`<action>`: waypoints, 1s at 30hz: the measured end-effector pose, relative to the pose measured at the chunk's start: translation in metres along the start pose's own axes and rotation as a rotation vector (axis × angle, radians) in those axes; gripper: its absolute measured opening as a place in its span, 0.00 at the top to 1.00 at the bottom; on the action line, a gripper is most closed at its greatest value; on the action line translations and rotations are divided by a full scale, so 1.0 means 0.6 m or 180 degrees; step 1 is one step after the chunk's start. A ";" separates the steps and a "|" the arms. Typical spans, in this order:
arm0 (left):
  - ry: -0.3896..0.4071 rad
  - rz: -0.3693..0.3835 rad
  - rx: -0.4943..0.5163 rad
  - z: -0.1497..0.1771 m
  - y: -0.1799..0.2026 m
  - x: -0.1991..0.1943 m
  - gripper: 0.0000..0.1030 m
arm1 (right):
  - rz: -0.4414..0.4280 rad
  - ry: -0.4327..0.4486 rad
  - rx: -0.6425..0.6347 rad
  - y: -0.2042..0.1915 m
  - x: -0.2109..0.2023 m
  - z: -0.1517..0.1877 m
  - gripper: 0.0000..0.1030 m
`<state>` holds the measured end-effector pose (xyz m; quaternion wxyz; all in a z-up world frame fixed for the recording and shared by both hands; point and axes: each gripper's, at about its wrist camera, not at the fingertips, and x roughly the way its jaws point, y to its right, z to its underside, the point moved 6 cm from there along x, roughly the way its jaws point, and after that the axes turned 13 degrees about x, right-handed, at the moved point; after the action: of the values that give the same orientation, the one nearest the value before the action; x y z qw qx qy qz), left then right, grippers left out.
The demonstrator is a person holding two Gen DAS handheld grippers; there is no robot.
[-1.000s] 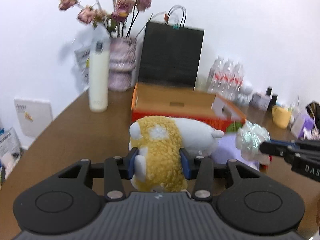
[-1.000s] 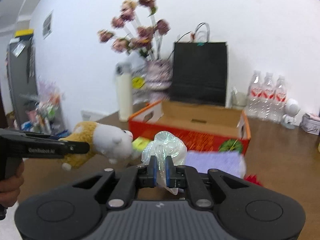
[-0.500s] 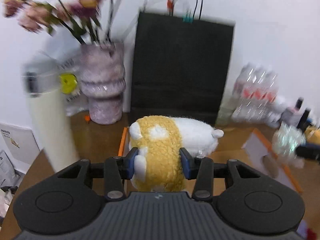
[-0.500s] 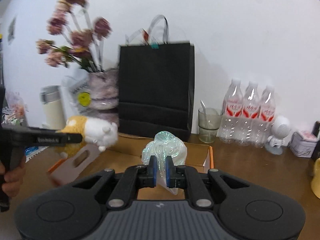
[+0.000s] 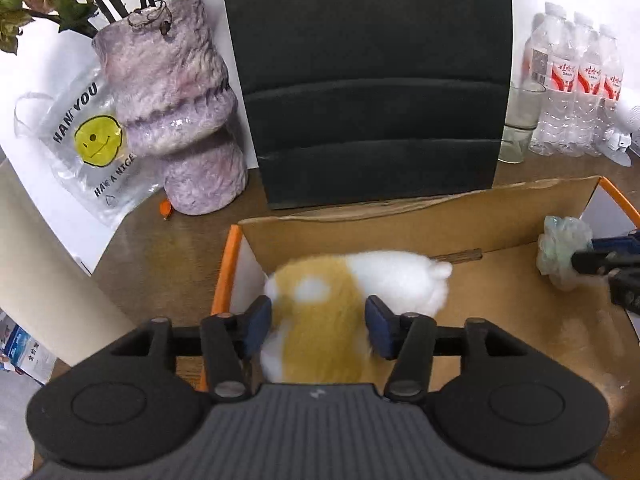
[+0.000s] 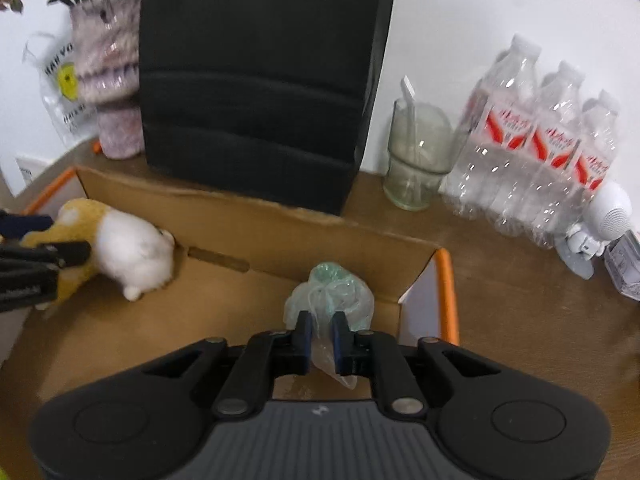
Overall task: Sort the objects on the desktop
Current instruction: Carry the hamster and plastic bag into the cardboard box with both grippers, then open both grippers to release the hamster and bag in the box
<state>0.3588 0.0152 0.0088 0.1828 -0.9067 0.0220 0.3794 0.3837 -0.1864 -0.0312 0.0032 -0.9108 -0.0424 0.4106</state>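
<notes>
Both grippers are hanging over the open cardboard box, and I am releasing into it. Left gripper is standing about half wide, its jaws having just been opening; the blue pads are flanking the yellow-and-white plush toy, which is blurred between them, and I judge it to be slipping free rather than gripped. Right gripper is narrow and has likewise just been opening; the crinkly cellophane bundle is sitting between its pads with the tail of film hanging through the gap — whether the pads are pressing on it, the frames are not showing me clearly. The plush is lying toward the box's left wall, the bundle near its right corner by the orange rim, well apart. To do this well, I am thinking of widening both sets of jaws fully before lifting, since fur and film both tend to cling to pads — and pulling straight up, so neither piece is dragged back over the rim or into the black paper bag standing just behind.
</notes>
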 end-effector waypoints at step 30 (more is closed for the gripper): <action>0.1463 -0.0153 -0.0513 0.081 0.003 -0.330 0.00 | -0.0627 0.1589 0.0150 0.005 -0.350 0.093 0.08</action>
<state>0.1849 0.0107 0.1147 0.1091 -0.9811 0.0111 0.1593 0.2034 -0.2076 0.0888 0.0748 -0.9750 -0.1191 0.1718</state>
